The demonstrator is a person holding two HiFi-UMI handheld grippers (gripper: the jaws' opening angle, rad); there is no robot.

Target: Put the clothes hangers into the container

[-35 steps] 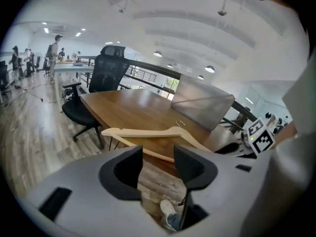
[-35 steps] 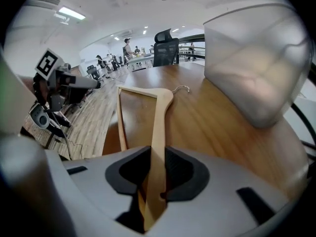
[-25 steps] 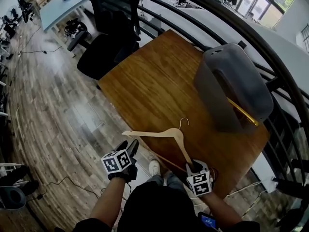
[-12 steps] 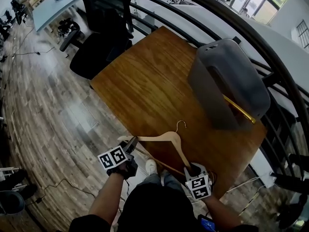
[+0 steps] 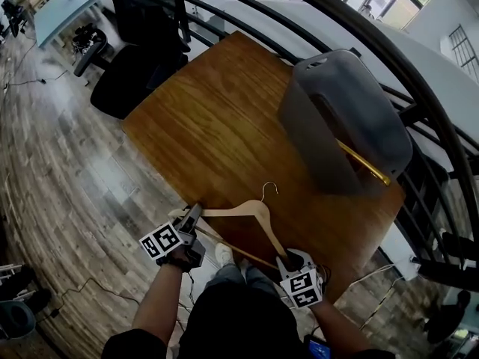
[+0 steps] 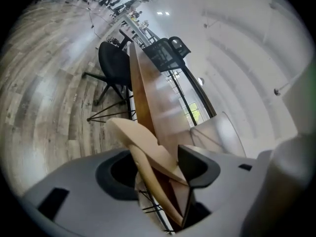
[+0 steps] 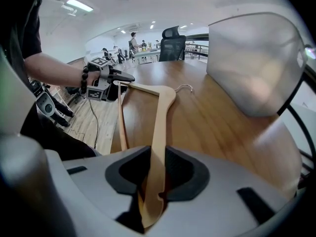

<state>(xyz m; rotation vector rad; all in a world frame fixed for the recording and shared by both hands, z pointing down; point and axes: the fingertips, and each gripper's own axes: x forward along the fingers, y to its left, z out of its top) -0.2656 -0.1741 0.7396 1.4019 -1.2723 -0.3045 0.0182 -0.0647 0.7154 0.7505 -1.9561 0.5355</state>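
hanger (image 5: 257,209): wooden, over near edge of table (image 5: 209,118)
right gripper (image 5: 291,257): clamped on one hanger arm
left gripper (image 5: 192,215): jaws apart around other arm's tip, no pinch
container (image 5: 340,126): grey, table's far right, well apart from hanger

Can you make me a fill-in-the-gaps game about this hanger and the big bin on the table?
1. The right gripper is shut on one end of a wooden ___.
2. The container on the table is coloured ___.
3. The office chair beyond the table is coloured ___.

Missing words: hanger; grey; black.
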